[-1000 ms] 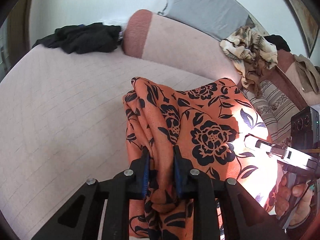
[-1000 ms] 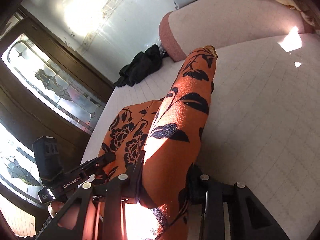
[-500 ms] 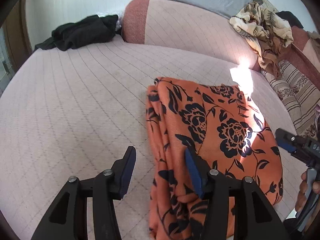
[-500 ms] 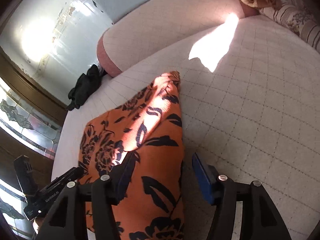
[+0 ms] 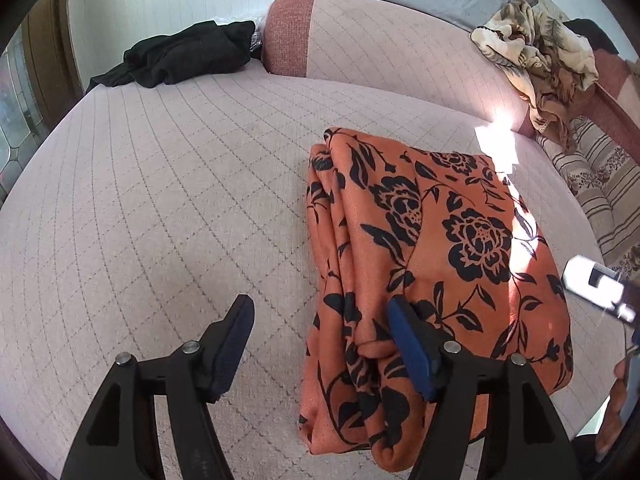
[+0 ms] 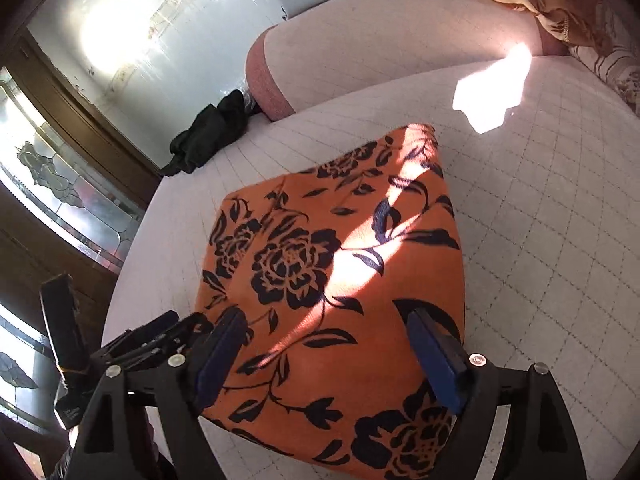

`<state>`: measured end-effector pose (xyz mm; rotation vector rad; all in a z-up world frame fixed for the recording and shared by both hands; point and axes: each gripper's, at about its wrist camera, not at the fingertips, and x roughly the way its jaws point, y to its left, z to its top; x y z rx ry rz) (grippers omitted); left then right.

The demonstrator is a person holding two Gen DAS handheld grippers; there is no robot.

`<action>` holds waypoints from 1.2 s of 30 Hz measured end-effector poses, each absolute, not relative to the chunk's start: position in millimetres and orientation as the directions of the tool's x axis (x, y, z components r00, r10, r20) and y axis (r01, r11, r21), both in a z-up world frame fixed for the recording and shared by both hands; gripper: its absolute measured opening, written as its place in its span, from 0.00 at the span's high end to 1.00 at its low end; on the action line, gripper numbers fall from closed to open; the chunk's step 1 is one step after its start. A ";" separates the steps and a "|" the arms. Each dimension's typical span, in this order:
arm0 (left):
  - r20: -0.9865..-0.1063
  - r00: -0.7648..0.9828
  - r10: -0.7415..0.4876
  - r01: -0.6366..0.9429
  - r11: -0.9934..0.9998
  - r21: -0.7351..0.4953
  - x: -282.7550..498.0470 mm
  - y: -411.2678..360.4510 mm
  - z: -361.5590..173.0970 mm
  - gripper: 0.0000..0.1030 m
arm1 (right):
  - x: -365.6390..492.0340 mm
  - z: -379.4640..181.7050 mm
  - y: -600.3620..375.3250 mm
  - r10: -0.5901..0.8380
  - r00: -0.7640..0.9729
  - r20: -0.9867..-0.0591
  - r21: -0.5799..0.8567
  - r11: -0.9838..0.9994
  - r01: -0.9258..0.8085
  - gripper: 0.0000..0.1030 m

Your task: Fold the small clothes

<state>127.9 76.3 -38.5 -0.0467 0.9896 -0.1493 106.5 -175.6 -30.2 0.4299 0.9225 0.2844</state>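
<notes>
Both grippers stand open and hold nothing. We see our left gripper (image 5: 320, 328) with its jaws spread over the left edge of the orange floral garment (image 5: 432, 264); they have just been opening, and the cloth now lies loose beneath them, one blue pad over the fabric and the other over the bare pink quilted bed (image 5: 160, 208). Our right gripper (image 6: 328, 344) has likewise just been opening, and both its pads hover above the near end of the garment (image 6: 340, 264), pressing on nothing.

The garment lies folded flat on the bed, a thick rectangle with stacked layers showing along its left edge. Its long axis runs away from us, from the grippers toward the bolster (image 5: 360, 40) at the back. It sits straight ahead of the right gripper and off to the right of the left one, so we judge the right hand the nearer to its middle, while the left commands the layered edge.

A black garment (image 5: 180, 52) lies well apart at the bed's far corner, and a patterned beige cloth (image 5: 536, 48) is heaped at the far right.
</notes>
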 end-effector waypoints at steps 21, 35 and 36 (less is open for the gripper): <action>-0.825 0.545 -0.149 0.133 0.987 -0.090 130.4 78.8 -38.5 0.25 | 191.2 -62.2 -193.4 0.426 0.506 -0.750 0.539 0.837 0.095 0.13; -0.851 0.525 0.011 0.092 0.993 0.069 225.1 61.4 -46.3 0.22 | 200.8 -41.8 -215.8 0.516 0.573 -0.637 0.658 0.751 0.055 0.13; -0.839 0.544 0.003 0.094 0.994 0.064 214.4 64.3 -38.6 0.22 | 185.2 -33.4 -212.2 0.523 0.584 -0.621 0.659 0.752 0.026 0.13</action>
